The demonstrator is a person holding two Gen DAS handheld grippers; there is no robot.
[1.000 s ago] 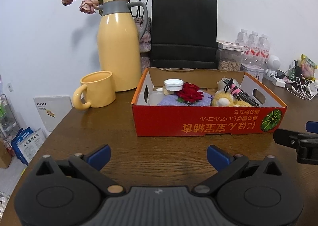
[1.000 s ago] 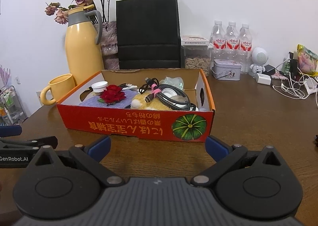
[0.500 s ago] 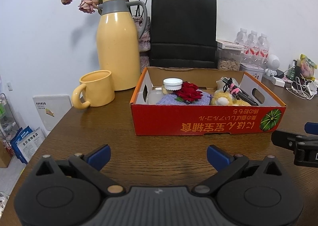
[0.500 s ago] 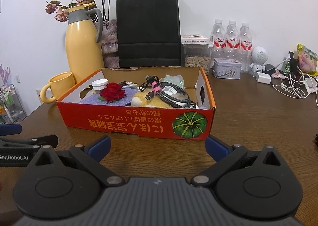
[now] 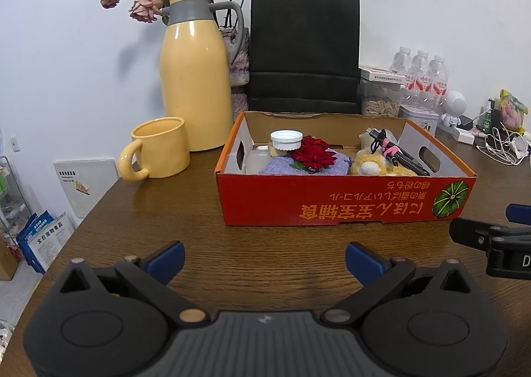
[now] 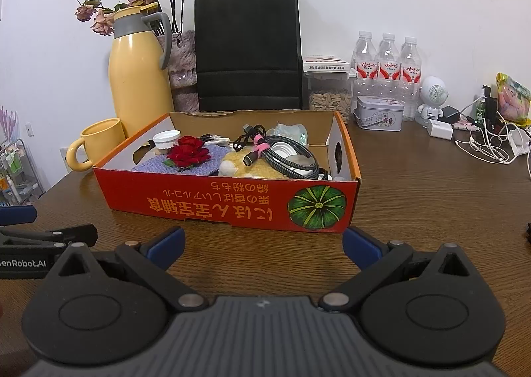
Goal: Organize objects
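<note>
Red cardboard box [image 6: 229,201] upright, open-topped. Inside: red fabric rose [image 6: 188,151] on lilac cloth [image 6: 186,166] left; coiled cables [image 6: 285,158] atop yellow plush [image 6: 239,166] right.

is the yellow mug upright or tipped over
Upright. The yellow mug stands on its base on the table, open mouth up, beside the yellow thermos jug.
</note>
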